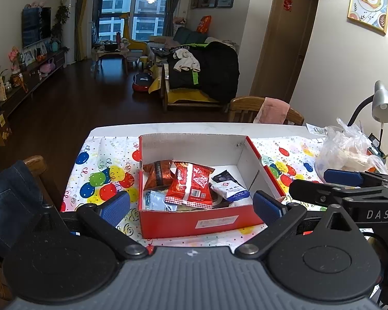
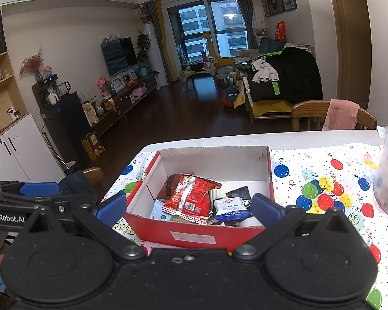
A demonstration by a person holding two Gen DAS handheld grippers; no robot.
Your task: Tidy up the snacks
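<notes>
Both grippers level before red box (image 1: 201, 222), side by side; jaws wide, empty.

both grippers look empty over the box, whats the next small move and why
Probably draw both back: the left hand-held gripper and right hand-held gripper are open and empty, the snacks already lie in the red box, and no loose snack shows on the table.

Red open box (image 1: 209, 222) on the table holds heaped snack packets (image 1: 191, 186).
</notes>
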